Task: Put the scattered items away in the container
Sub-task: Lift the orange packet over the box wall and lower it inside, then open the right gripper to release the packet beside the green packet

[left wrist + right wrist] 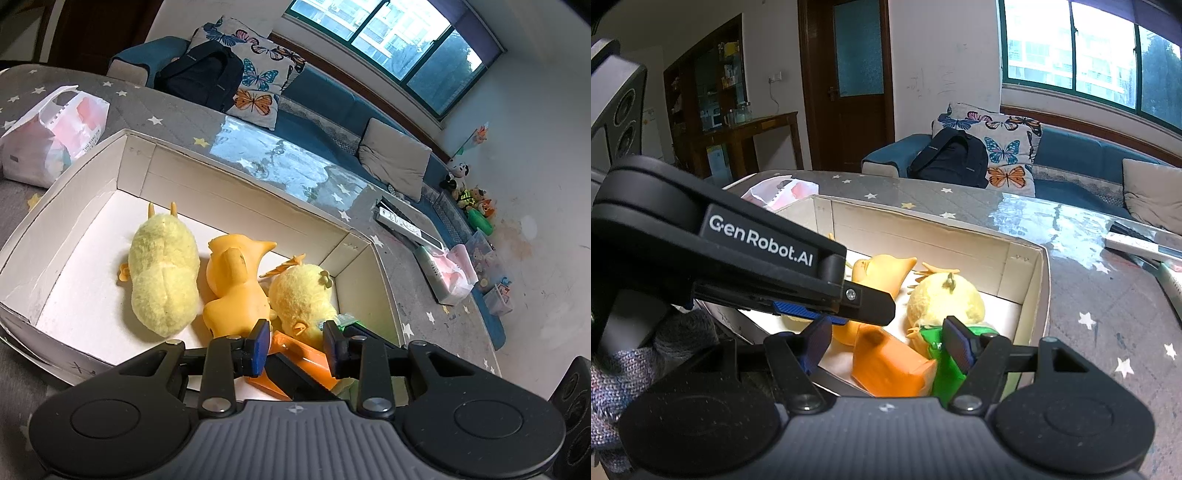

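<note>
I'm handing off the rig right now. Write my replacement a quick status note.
Left gripper: open, empty, hovering over the white box.
Right gripper: open, empty, just above the orange block and green toy.
In the box: two fuzzy yellow plush chicks, rubber duck, orange block, green toy.
Left: the plastic bag and remote sit on the table outside; whether they belong in is unclear.
</note>
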`<state>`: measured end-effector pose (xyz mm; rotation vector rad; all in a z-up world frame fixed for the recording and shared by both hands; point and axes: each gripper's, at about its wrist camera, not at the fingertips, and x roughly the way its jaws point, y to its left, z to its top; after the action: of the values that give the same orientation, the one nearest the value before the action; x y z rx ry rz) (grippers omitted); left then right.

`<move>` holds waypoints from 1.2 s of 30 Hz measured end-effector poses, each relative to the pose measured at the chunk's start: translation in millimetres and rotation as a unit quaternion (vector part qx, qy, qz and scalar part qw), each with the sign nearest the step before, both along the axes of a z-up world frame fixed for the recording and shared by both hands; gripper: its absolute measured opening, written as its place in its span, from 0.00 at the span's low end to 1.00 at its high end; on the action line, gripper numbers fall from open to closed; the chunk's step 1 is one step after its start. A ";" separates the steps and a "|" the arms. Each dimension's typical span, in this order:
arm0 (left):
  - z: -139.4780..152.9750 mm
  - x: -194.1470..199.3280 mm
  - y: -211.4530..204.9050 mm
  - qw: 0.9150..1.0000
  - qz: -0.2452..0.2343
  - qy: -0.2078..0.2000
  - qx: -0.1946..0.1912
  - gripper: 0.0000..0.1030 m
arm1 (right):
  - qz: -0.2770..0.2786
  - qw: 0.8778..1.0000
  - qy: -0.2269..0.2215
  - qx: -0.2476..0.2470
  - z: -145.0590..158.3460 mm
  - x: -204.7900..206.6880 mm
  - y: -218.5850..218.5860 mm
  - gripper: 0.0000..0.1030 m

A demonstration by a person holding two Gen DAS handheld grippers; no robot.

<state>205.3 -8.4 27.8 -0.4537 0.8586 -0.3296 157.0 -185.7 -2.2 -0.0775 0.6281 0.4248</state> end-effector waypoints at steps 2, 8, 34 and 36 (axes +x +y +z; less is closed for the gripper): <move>0.0 0.1 0.3 1.000 0.000 -0.001 0.001 0.33 | -0.001 1.000 0.000 -0.001 0.5 -0.2 0.5 0.66; 2.6 -3.1 0.6 1.000 -0.003 -0.007 0.006 0.33 | -0.003 1.000 -0.001 0.000 1.9 -1.0 0.7 0.66; 17.6 -44.1 1.6 0.993 0.005 -0.073 0.089 0.34 | -0.024 1.000 -0.015 0.012 9.2 -24.9 -2.5 0.91; 17.0 -48.5 3.1 0.993 0.006 -0.074 0.095 0.34 | -0.024 0.999 -0.019 0.008 7.1 -31.2 -1.1 0.91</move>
<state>156.7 -5.3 44.8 -0.2537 0.7345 -0.2635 125.8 -186.8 4.9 -0.0553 0.5878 0.3807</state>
